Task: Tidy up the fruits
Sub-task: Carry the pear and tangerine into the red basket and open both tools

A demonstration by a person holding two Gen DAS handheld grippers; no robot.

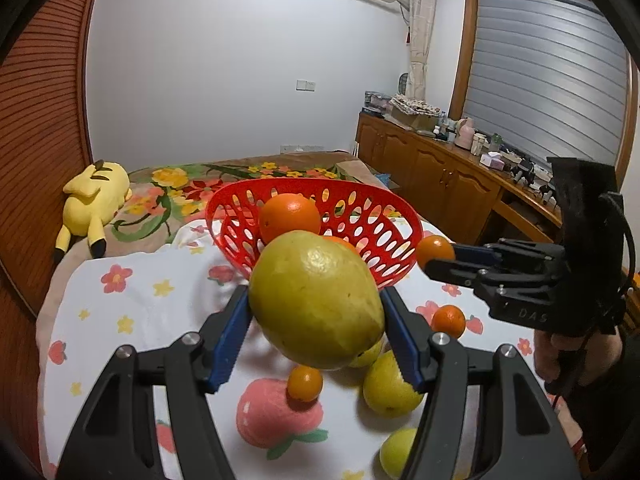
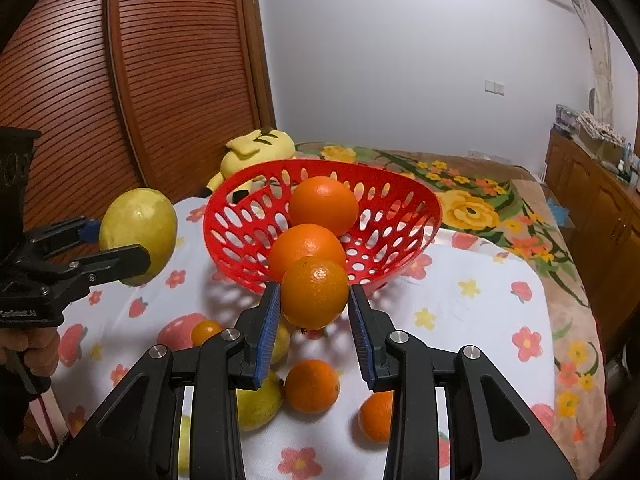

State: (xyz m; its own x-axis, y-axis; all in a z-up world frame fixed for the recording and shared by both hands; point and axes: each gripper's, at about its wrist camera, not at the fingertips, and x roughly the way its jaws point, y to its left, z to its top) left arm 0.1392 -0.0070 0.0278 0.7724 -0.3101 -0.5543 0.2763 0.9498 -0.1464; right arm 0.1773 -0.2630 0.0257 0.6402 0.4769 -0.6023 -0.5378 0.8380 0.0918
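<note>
Two fruits hang clamped above the bed: the right tool [image 2: 314, 300] grips an orange [image 2: 315, 292], the left tool [image 1: 316, 316] a pomelo [image 1: 316, 300], each with the red basket [image 2: 408, 196] at twelve o'clock, the orange nearer.

Left gripper [image 1: 316, 308] clamps a large yellow-green fruit [image 1: 316, 300] between its blue pads, lifted off the floral sheet [image 1: 132, 320]. Red perforated basket [image 1: 360, 208] just behind, oranges [image 1: 290, 212] inside. Right gripper [image 1: 438, 258] comes in from the right, closed on a small orange [image 1: 434, 249] near the basket rim. Loose oranges and yellow-green fruits lie on the sheet below. Yellow plush toy [image 1: 94, 200] far left.
</note>
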